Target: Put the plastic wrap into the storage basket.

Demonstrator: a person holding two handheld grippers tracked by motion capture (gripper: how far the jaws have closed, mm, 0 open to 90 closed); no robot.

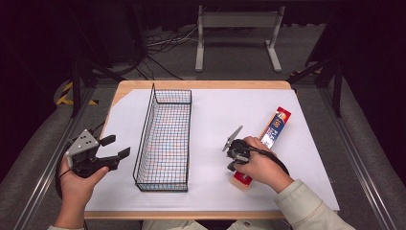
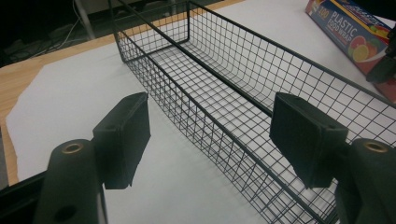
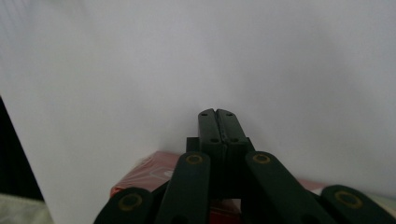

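High view | plastic wrap box (image 1: 274,130): long, red/blue | near end prob. under hand

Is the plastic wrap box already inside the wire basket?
No, the plastic wrap box lies on the white sheet to the right of the wire basket, under the right gripper.

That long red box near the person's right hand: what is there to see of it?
The plastic wrap box is long, slim and looks like cardboard, mostly red with blue and orange print; the left gripper view reads "plastic food wrap" beside pictured citrus slices. It lies flat on the white sheet, slanting away from the person, right of the wire basket and apart from it. The right hand covers its near end, where the right gripper, jaws shut together, is over the box; contact cannot be told.
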